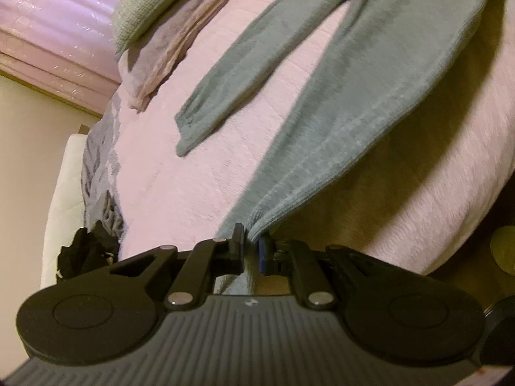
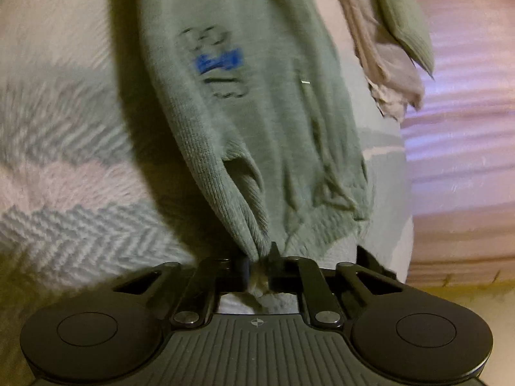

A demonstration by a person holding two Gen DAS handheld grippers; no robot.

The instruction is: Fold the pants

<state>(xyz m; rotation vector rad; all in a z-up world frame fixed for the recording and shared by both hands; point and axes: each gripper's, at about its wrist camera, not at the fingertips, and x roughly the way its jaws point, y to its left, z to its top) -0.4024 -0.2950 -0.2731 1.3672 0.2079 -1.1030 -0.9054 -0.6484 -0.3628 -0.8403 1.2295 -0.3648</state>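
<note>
On a bed covered by a pink blanket [image 1: 180, 173], beside a pink plastic-wrapped mattress [image 1: 48, 22], green pants [image 1: 370, 96] lie spread, with folded clothes [image 1: 161, 45] stacked near one leg. The left gripper [image 1: 251, 247] is clenched on a leg cuff, lifting it off the blanket. The right gripper [image 2: 259, 268] pinches the ribbed waistband [image 2: 238, 199], raised above a grey chevron patch [image 2: 80, 225].

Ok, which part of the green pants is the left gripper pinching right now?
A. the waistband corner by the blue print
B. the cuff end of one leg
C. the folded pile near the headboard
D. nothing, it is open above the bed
B: the left gripper is shut on the cuff end of one leg of the pants, lifted off the bed; the other leg lies flat.
</note>
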